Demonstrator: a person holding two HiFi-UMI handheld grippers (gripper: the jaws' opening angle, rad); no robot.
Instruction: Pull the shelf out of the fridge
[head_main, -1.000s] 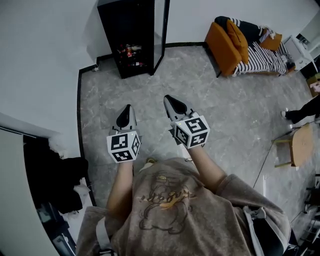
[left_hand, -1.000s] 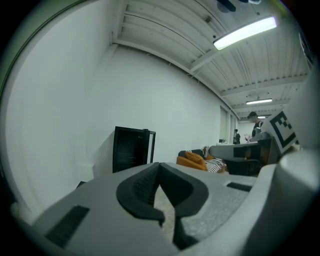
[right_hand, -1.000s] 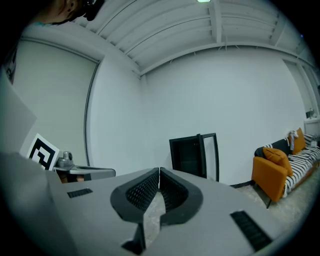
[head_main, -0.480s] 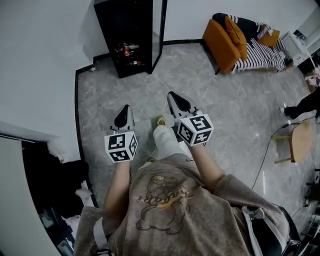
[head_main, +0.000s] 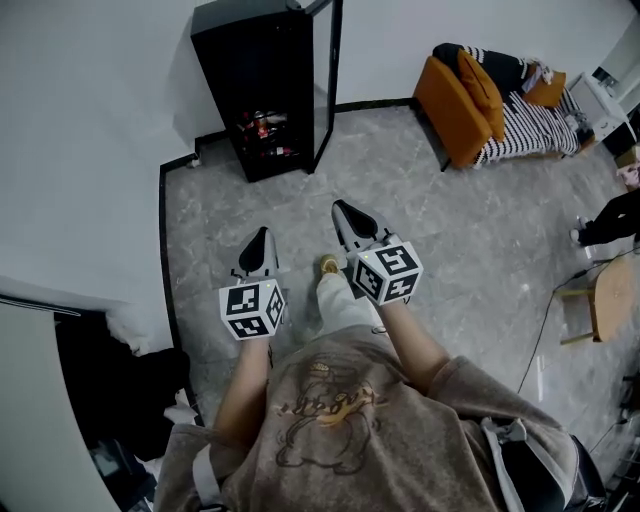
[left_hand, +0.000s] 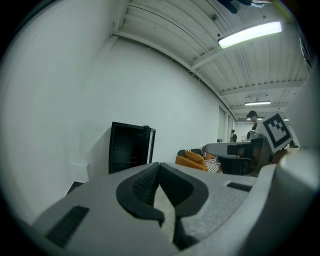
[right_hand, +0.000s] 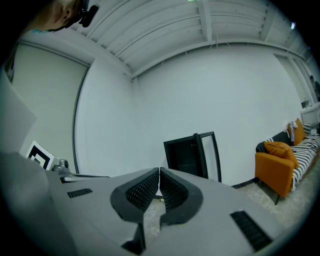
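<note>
Fridge shelf (head_main: 266, 130), the dark low one carrying a few small colourful items too tiny to name, sits inside the tall black cabinet fridge (head_main: 250, 60) against the white wall (head_main: 90, 150). The fridge's glass door (head_main: 326, 70) stands swung open to the right, which leaves the interior free to reach. Grey marbled floor (head_main: 450, 230) lies between us and the fridge, well apart from both tools, so we judge the task to be in its approach, with nothing gripped yet.

Our left gripper (head_main: 259, 234), grey with black ribbed pads (left_hand: 145, 186) and a marker cube (head_main: 252, 308) at its back, is clenched on nothing; its tips meet with only floor behind them. Our right gripper (head_main: 339, 207), its twin, is likewise closed and empty. We hold both side by side ahead of the chest, noses toward the fridge, probably so that they arrive already aimed at the shelf's front edge. They will need to open before taking it.

Further right, an orange sofa (head_main: 450, 85) with a striped blanket (head_main: 520, 115) and a round wooden table (head_main: 607, 292) lie off our path.
</note>
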